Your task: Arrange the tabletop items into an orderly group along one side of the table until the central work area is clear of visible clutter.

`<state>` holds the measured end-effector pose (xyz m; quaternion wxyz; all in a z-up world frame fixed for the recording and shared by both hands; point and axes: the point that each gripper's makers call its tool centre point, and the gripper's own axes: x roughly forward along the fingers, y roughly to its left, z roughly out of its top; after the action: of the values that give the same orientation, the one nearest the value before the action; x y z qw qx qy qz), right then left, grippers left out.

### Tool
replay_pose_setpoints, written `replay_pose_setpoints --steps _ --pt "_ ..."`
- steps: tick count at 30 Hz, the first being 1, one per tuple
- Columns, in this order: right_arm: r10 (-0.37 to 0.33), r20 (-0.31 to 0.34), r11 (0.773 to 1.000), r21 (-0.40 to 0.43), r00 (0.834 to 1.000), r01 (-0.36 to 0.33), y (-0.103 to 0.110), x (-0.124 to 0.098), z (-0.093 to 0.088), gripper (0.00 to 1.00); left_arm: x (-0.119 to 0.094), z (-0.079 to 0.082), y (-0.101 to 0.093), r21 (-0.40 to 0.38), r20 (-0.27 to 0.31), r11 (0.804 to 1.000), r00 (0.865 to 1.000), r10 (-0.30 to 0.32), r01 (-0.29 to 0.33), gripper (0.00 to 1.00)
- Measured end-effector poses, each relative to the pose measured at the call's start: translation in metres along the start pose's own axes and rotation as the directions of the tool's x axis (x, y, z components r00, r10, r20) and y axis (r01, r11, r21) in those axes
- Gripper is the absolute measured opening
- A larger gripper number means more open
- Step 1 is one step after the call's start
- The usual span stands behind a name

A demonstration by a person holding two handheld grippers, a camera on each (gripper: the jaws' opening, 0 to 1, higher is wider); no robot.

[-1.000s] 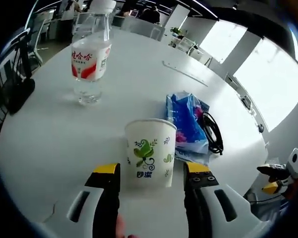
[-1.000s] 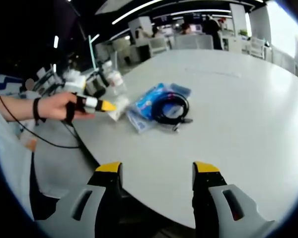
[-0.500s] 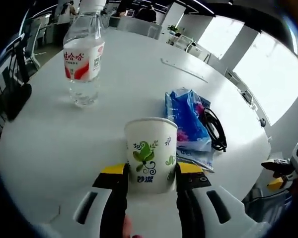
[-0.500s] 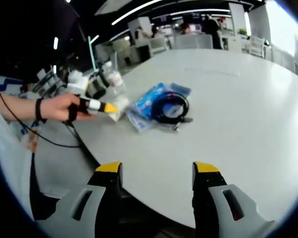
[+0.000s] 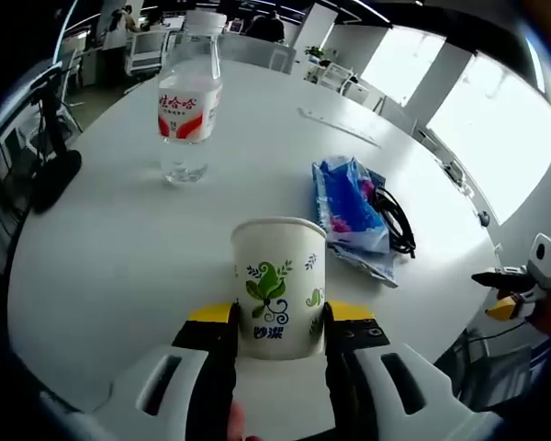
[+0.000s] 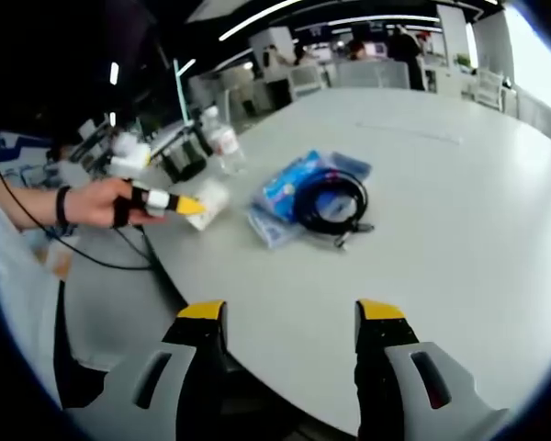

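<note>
Left tool (image 5: 278,322) clamping paper cup (image 5: 278,285) near table (image 5: 101,266) edge, right tool (image 6: 291,317) open over bare tabletop

Item count, white table (image 5: 101,248)
1 paper cup (image 5: 278,287), 1 water bottle (image 5: 190,108), 1 blue packet (image 5: 351,210), 1 coiled black cable (image 5: 393,220).
</note>
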<state>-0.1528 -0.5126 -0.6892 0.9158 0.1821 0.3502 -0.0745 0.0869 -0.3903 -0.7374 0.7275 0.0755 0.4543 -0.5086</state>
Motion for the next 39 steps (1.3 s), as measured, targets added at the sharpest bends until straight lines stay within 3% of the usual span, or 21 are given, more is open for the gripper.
replay_pose_setpoints --steps 6,12,23,32,39 --pt "0.05 -0.003 0.999 -0.012 0.999 -0.05 0.014 0.012 0.005 0.53 -0.02 -0.019 0.007 -0.003 0.001 1.0 1.0 0.011 -0.011 0.36" --pt "0.103 -0.014 0.994 -0.032 0.995 -0.103 0.027 0.024 0.009 0.52 -0.034 -0.025 0.005 0.03 0.009 0.999 1.0 0.016 -0.016 0.36" --pt "0.191 -0.025 0.978 -0.082 0.981 -0.192 0.051 0.041 0.026 0.5 -0.043 -0.015 -0.015 0.18 0.029 0.984 1.0 0.0 -0.005 0.36" --pt "0.249 -0.026 0.959 -0.129 0.968 -0.25 0.069 0.048 0.045 0.48 -0.039 -0.006 -0.039 0.282 0.037 0.959 0.998 -0.042 0.03 0.36" --pt "0.287 0.002 0.953 -0.108 0.958 -0.285 0.079 0.052 0.054 0.46 -0.032 -0.011 -0.058 0.36 0.001 0.93 0.997 -0.076 0.07 0.36"
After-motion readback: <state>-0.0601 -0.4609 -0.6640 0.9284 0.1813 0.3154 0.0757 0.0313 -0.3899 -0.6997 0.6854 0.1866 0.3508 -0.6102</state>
